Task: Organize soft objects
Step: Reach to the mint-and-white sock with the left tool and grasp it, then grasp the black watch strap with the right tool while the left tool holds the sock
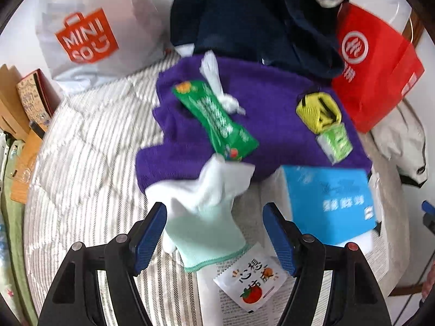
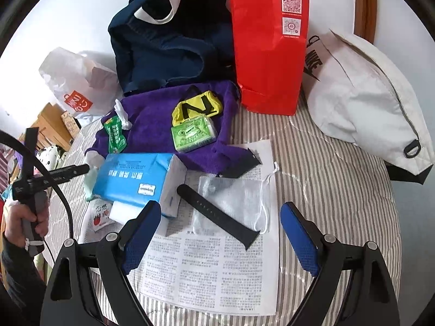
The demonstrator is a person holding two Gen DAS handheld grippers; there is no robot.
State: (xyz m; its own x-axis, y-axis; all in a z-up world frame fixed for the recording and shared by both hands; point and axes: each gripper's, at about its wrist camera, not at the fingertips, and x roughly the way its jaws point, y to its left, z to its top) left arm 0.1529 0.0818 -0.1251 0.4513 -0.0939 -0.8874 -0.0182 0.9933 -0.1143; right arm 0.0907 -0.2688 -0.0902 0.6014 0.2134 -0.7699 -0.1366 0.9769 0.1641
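Observation:
A white and mint-green glove (image 1: pixel 204 214) lies on the striped bed, between the open fingers of my left gripper (image 1: pixel 214 233). Its fingers rest against a purple towel (image 1: pixel 272 103). On the towel lie a green packet (image 1: pixel 217 119), a knotted white bag (image 1: pixel 214 81), a yellow pouch (image 1: pixel 318 111) and a green tissue pack (image 1: pixel 337 141). The towel also shows in the right wrist view (image 2: pixel 152 127). My right gripper (image 2: pixel 220 239) is open and empty above a printed sheet (image 2: pixel 217 271) with a black watch strap (image 2: pixel 217 214) on it.
A blue tissue pack (image 2: pixel 136 176) lies beside the towel. A navy tote (image 2: pixel 174 40), a red paper bag (image 2: pixel 269 43), a white Miniso bag (image 1: pixel 87 32) and a white Nike bag (image 2: pixel 364 100) stand at the back. A tomato sachet (image 1: pixel 250 282) lies near the glove's cuff.

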